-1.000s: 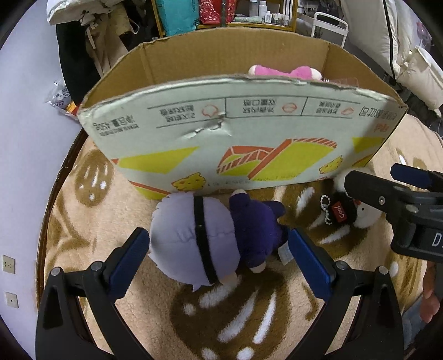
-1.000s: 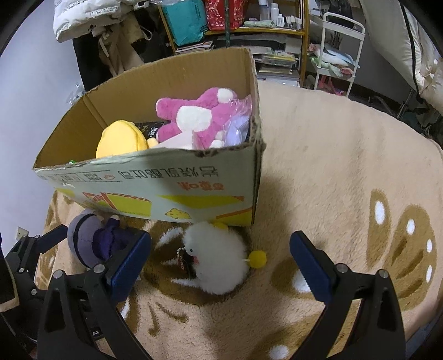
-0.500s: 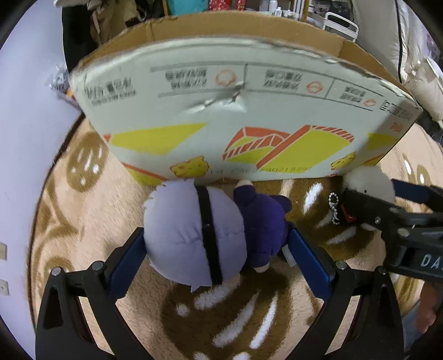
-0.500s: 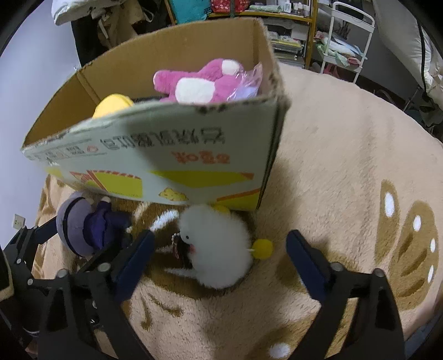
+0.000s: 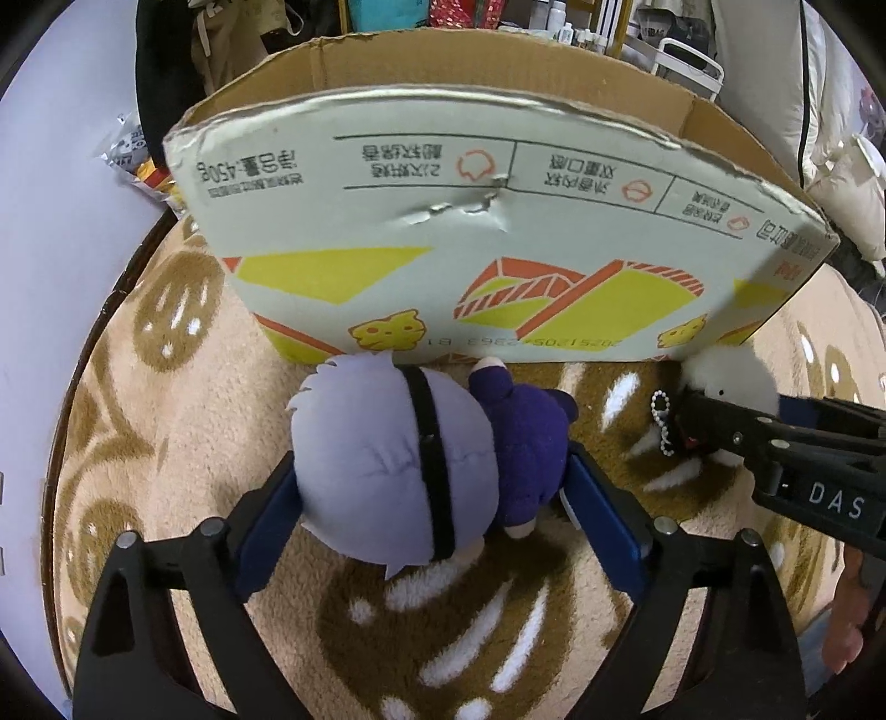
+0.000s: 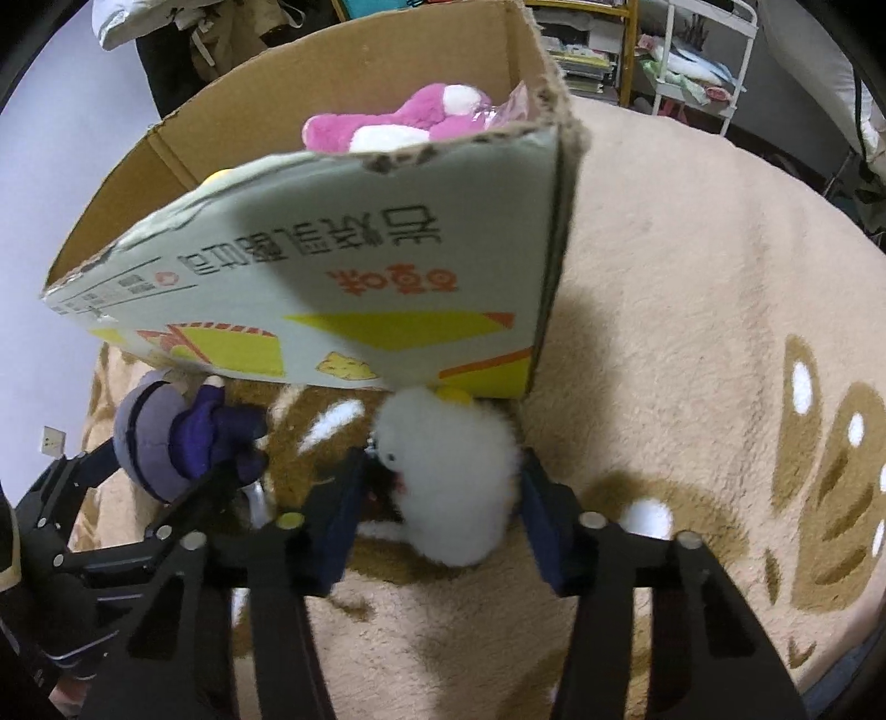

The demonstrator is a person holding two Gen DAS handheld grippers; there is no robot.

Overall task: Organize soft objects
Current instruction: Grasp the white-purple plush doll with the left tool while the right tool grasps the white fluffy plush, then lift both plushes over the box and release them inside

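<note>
A lilac-haired doll in dark purple clothes (image 5: 421, 459) lies on the rug against the cardboard box (image 5: 487, 232). My left gripper (image 5: 432, 509) has its blue pads pressed on both sides of the doll. A white fluffy plush (image 6: 448, 471) with a bead chain lies by the box's corner. My right gripper (image 6: 437, 504) is closed in on it, pads touching its sides. The doll (image 6: 177, 437) and left gripper show at the left of the right wrist view. The box (image 6: 343, 288) holds a pink plush (image 6: 398, 119) and a yellow one, mostly hidden.
A beige rug with brown paw prints (image 6: 720, 343) covers the floor. A lavender wall (image 5: 55, 221) is at the left. Shelves and a white rack (image 6: 692, 50) stand behind the box, with bedding (image 5: 841, 138) at the right.
Both grippers moved forward and down and closed in: the left onto the doll, the right onto the white plush. The box looms closer in both views.
</note>
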